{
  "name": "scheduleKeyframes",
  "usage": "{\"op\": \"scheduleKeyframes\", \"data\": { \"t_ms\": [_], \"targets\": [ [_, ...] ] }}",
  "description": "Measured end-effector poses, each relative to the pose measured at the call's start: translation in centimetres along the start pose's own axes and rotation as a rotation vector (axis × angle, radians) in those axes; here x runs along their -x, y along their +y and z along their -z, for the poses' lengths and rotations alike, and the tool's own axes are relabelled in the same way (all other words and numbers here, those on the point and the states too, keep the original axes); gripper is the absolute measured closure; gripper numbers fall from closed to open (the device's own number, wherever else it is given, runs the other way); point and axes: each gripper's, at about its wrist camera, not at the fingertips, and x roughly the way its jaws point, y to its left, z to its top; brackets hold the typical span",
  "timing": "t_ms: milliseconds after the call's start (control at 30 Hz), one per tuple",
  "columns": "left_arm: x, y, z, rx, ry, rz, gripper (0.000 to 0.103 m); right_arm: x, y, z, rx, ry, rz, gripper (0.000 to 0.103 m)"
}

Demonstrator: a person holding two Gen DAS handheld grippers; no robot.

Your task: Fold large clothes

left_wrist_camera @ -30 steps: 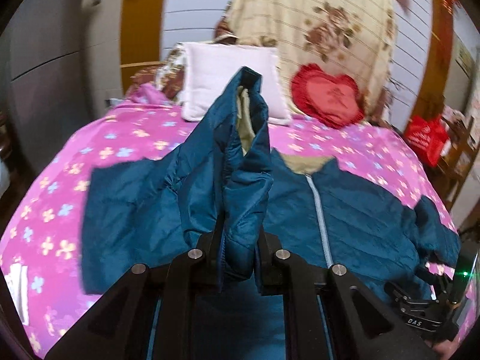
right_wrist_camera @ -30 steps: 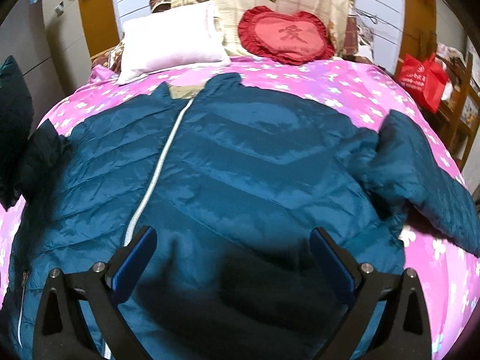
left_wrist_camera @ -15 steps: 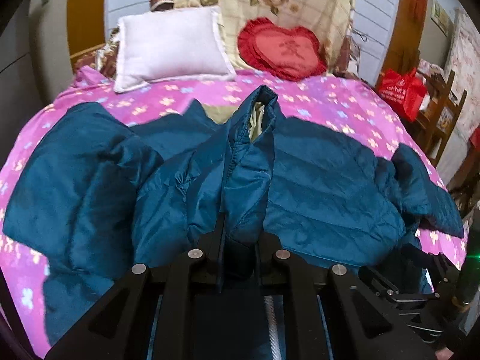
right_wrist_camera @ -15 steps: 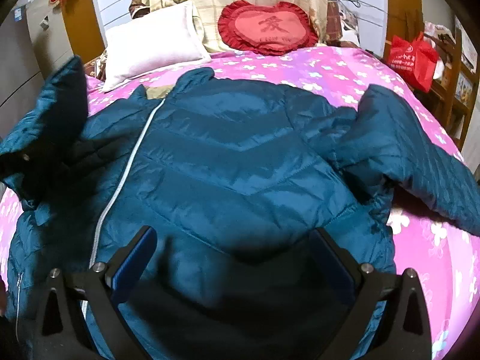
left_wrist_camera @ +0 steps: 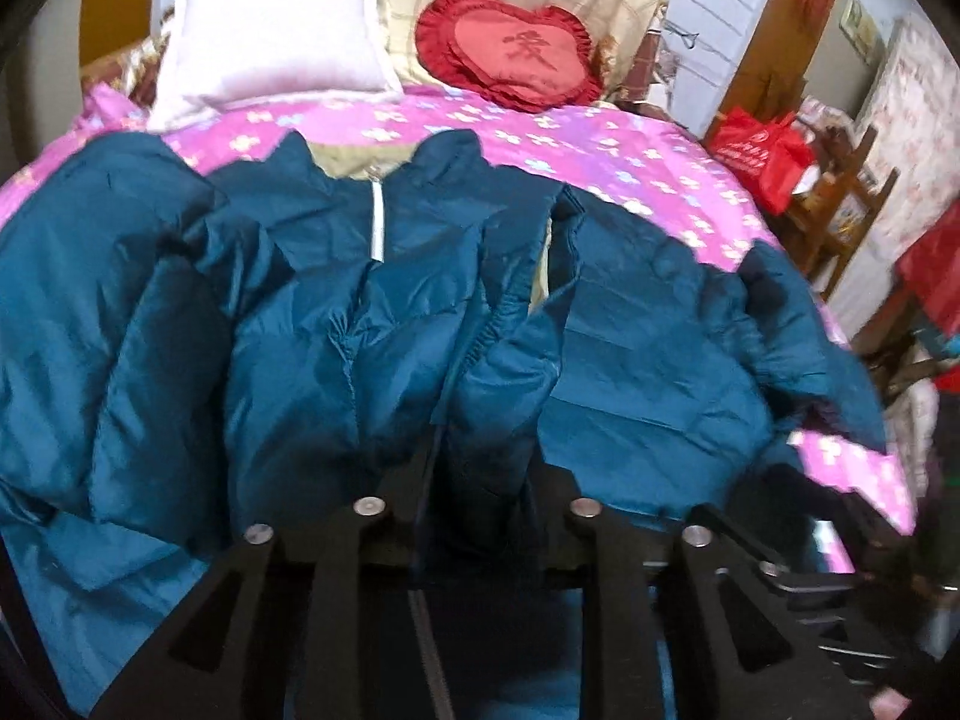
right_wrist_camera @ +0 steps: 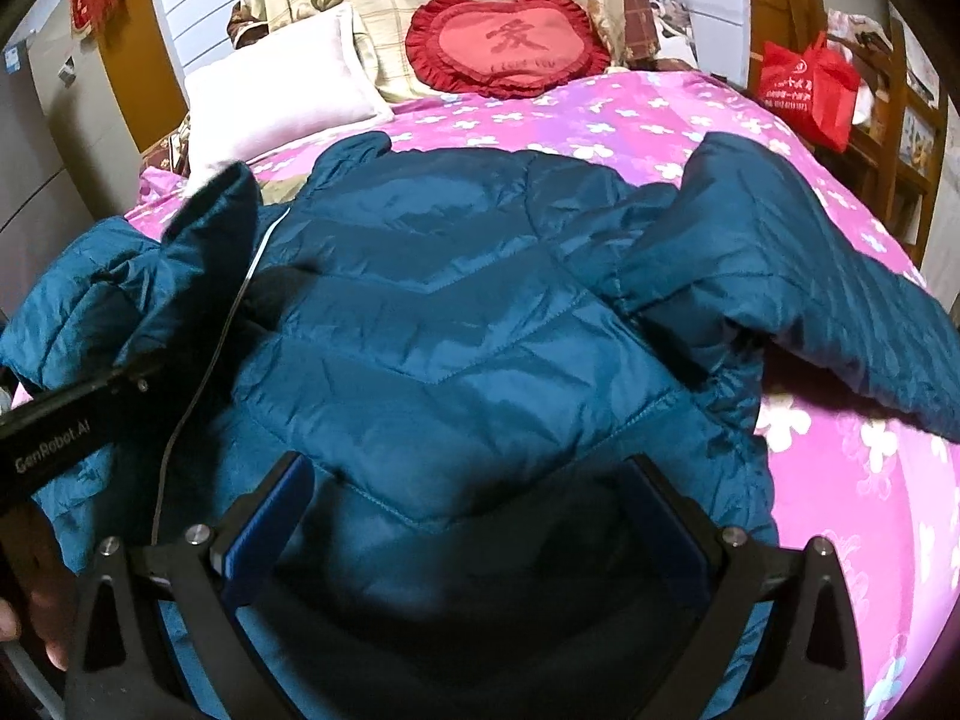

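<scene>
A large teal puffer jacket (right_wrist_camera: 456, 324) lies front up on a pink flowered bed (right_wrist_camera: 660, 120). My left gripper (left_wrist_camera: 480, 468) is shut on the cuff of the left sleeve (left_wrist_camera: 498, 348) and holds it over the jacket's chest, across the white zipper (left_wrist_camera: 377, 222). From the right wrist view the left gripper (right_wrist_camera: 129, 378) comes in from the left with the sleeve (right_wrist_camera: 204, 252) raised. My right gripper (right_wrist_camera: 468, 516) is open and empty, just above the jacket's hem. The right sleeve (right_wrist_camera: 810, 276) lies spread out to the right.
A white pillow (right_wrist_camera: 282, 90) and a red heart cushion (right_wrist_camera: 510, 45) lean at the head of the bed. A red bag (right_wrist_camera: 807, 90) sits on wooden furniture to the right. The bed's right edge is close to the right sleeve.
My left gripper has carried the sleeve cuff rightward and down, from held high at the left side to over the jacket's chest. The right gripper has stayed open above the hem.
</scene>
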Motion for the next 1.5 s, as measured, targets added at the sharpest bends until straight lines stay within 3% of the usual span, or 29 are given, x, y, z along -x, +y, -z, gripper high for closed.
{"op": "scheduleKeyframes", "data": {
  "t_ms": [200,333,433,600,700,967,1067,1100,1133,1267,1333,1500],
  "targets": [
    [4.8,-0.1,0.4,0.0,-0.02,0.095,0.079,0.7,-0.4,0.0,-0.047,0.004,-0.026,0.0],
    [8.6,1.1,0.8,-0.009,-0.062,0.078,0.078,1.2,-0.5,-0.4,-0.106,0.006,-0.061,0.0],
    [10.7,3.4,1.2,0.024,-0.086,0.015,0.078,1.3,-0.2,-0.7,-0.126,0.01,-0.083,0.0],
    [11.9,7.8,2.0,0.051,-0.13,-0.213,0.078,1.3,1.4,-0.9,-0.109,0.022,-0.11,0.0],
    [12.0,10.3,2.5,0.088,-0.16,-0.304,0.078,0.8,3.1,-1.3,-0.083,0.026,-0.125,0.0],
    [10.3,14.9,2.8,0.192,-0.189,-0.342,0.078,-2.8,6.9,-2.0,-0.049,0.082,-0.131,0.001],
    [9.8,15.7,2.7,0.19,-0.191,-0.36,0.078,-3.2,8.2,-2.0,0.024,0.055,-0.097,0.016],
    [10.0,16.0,2.7,0.194,-0.195,-0.36,0.078,-3.2,8.3,-2.2,0.035,0.046,-0.092,0.029],
    [10.0,16.3,2.7,0.2,-0.2,-0.358,0.078,-3.2,8.3,-2.3,0.039,0.036,-0.091,0.036],
    [9.8,16.6,2.5,0.205,-0.202,-0.36,0.078,-2.6,8.0,-3.2,0.053,0.003,-0.088,0.052],
    [9.7,16.7,2.6,0.205,-0.2,-0.366,0.078,-2.1,7.9,-3.6,0.077,-0.027,-0.066,0.067],
    [9.3,16.8,2.7,0.209,-0.189,-0.364,0.078,-1.0,6.8,-4.8,0.115,-0.079,-0.019,0.079]
  ]
}}
